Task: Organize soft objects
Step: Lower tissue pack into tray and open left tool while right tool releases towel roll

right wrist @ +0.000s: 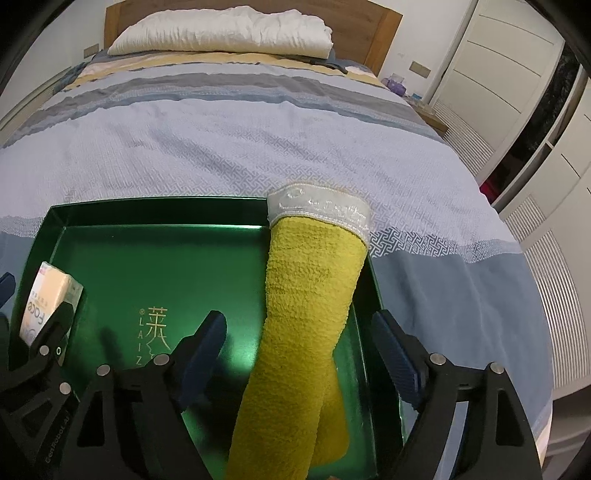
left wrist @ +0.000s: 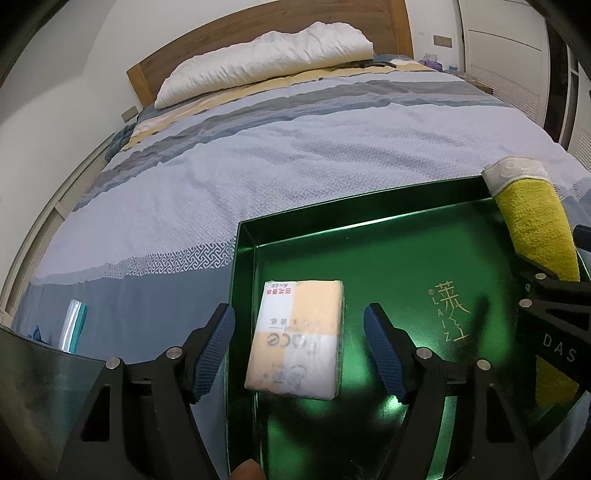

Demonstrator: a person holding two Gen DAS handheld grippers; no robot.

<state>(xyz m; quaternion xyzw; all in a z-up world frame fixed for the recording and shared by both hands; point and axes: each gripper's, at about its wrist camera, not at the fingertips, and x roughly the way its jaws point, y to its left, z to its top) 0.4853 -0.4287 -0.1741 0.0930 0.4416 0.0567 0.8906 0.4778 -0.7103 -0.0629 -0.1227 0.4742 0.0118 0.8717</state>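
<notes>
A shiny green tray with gold lettering lies on the bed. In its left part rests a small tissue pack, cream and white. My left gripper stands open around the pack, with both blue pads clear of its sides. A rolled yellow towel with a white band runs along the tray's right side, its far end resting on the far rim. My right gripper is open astride the towel, pads apart from it.
The striped blue-grey bedspread spreads beyond the tray, with a white pillow at the wooden headboard. White wardrobe doors line the right. A shiny teal packet lies on the bed left of the tray. A fingertip shows at the bottom.
</notes>
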